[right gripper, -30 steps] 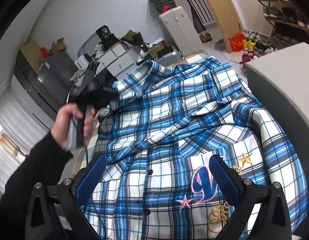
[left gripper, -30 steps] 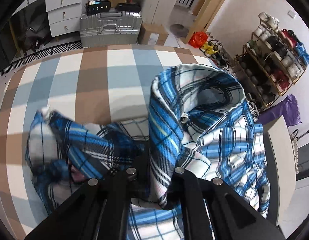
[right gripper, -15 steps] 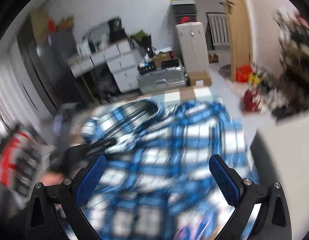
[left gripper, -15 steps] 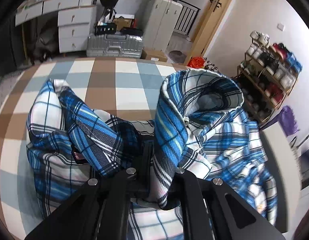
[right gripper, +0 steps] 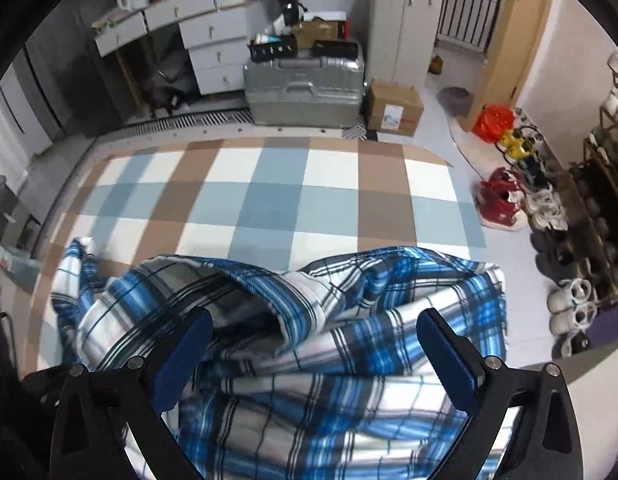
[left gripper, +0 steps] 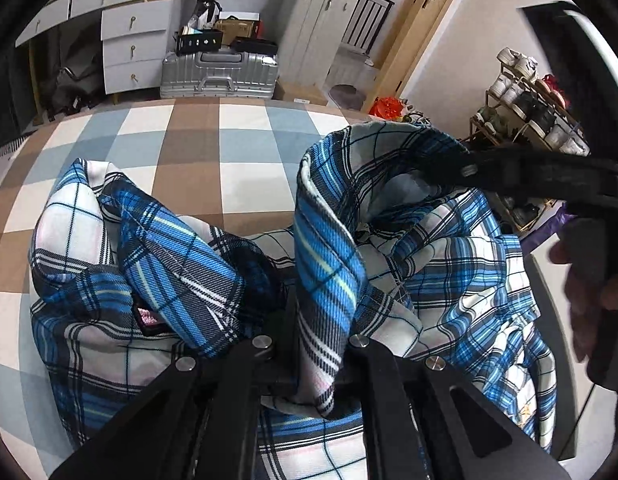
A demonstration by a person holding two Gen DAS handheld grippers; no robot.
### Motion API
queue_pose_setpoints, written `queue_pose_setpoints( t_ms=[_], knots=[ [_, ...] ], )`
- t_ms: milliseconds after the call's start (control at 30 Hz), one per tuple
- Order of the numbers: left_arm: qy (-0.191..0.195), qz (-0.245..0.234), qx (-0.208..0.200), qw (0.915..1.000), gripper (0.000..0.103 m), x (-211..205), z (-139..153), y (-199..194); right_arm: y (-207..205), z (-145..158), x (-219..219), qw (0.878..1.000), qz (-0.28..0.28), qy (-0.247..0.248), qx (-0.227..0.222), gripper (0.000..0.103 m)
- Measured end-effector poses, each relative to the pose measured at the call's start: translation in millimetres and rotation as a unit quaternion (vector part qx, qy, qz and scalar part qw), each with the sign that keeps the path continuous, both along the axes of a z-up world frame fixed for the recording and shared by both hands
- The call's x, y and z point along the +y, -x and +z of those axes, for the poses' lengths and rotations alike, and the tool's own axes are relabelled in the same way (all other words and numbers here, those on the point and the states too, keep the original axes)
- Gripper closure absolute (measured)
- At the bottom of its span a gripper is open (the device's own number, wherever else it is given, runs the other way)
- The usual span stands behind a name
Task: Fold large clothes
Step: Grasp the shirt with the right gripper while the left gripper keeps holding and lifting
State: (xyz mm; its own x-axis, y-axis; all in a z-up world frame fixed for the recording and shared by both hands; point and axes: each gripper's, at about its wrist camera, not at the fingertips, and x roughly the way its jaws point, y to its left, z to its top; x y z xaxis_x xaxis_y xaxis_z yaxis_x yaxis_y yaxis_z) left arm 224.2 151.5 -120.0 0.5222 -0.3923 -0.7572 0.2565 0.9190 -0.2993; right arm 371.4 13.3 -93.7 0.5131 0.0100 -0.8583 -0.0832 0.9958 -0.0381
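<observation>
The left gripper is clamped tight on a thick fold of the plaid shirt, a twill-woven cotton in bright blue, navy and white with thin pale-yellow lines; the pinched cloth rises straight ahead of the black angular fingers as a stiff, rolled ridge and curls into an open hoop, probably the collar, just beyond. To the left of that gripper another part of the shirt slumps in a soft, rumpled mound with a small pink label half buried in it. The whole garment lies bunched on a bedspread of large flat squares in tan, pale blue and white, smooth and matte, which stretches away in front of both grippers. At the right of the left wrist view the other tool's black body crosses over the hoop's far edge, with a hand wrapped round its handle. The right gripper has its jaws spread wide, the blue rubbery pads well apart with nothing pressed between them; it hovers over the shirt, whose wrinkled folds and a tube-like opening lie directly below and between the pads. Beyond the bed's far edge stands a ribbed silver metal suitcase.
</observation>
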Motion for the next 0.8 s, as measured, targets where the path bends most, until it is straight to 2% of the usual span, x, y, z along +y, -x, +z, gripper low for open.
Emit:
queue_pose_setpoints(
  t_ms=[133,167,200,233,267,300,367,433,533,600,733,800],
  knots=[
    [0.006,-0.001,0.004,1.0000,0.100,2.0,0.3,-0.4,-10.7,-9.8,17.3,0.997,0.011,0.069,0.018,0.004],
    [0.006,-0.002,0.005,1.0000,0.100,2.3,1.0,-0.5,-13.0,-13.0,18.8,0.996,0.010,0.083,0.021,0.017],
    [0.006,-0.002,0.006,1.0000,0.100,1.5,0.6,0.3,-18.0,-15.1,17.9,0.996,0.009,0.088,0.022,0.045],
    [0.010,0.005,0.002,0.9999,0.100,2.0,0.9,0.4,-19.6,-16.3,17.6,0.995,0.007,0.091,0.025,0.060],
    [0.012,0.005,0.003,0.9999,0.100,2.5,1.4,-1.2,-22.1,-20.4,15.6,0.995,0.004,0.094,0.039,0.080],
    [0.009,0.003,0.001,1.0000,0.100,1.8,2.0,-1.7,-23.1,-23.0,13.3,0.994,-0.001,0.095,0.046,0.089],
    [0.004,0.002,-0.001,1.0000,0.100,2.0,3.3,-4.7,-20.4,-22.1,9.6,0.993,-0.012,0.113,0.037,0.096],
    [-0.002,-0.001,-0.004,1.0000,0.100,-0.5,8.1,-7.2,-13.2,-11.6,9.5,0.991,-0.007,0.132,0.007,0.098],
    [-0.051,0.004,-0.029,0.9983,0.100,-7.6,25.3,-9.7,-0.1,11.5,13.5,0.985,0.013,0.165,-0.038,0.099],
    [-0.059,0.009,-0.050,0.9970,0.100,-6.7,45.2,-3.6,11.6,29.1,18.2,0.979,0.029,0.190,-0.073,0.099],
    [-0.068,0.003,-0.095,0.9932,0.100,-5.1,89.0,36.8,53.3,66.8,13.3,0.971,0.046,0.191,-0.136,0.099],
    [-0.080,-0.007,-0.121,0.9894,0.100,-7.2,97.3,69.4,80.6,77.9,6.1,0.970,0.053,0.180,-0.153,0.099]
  ],
)
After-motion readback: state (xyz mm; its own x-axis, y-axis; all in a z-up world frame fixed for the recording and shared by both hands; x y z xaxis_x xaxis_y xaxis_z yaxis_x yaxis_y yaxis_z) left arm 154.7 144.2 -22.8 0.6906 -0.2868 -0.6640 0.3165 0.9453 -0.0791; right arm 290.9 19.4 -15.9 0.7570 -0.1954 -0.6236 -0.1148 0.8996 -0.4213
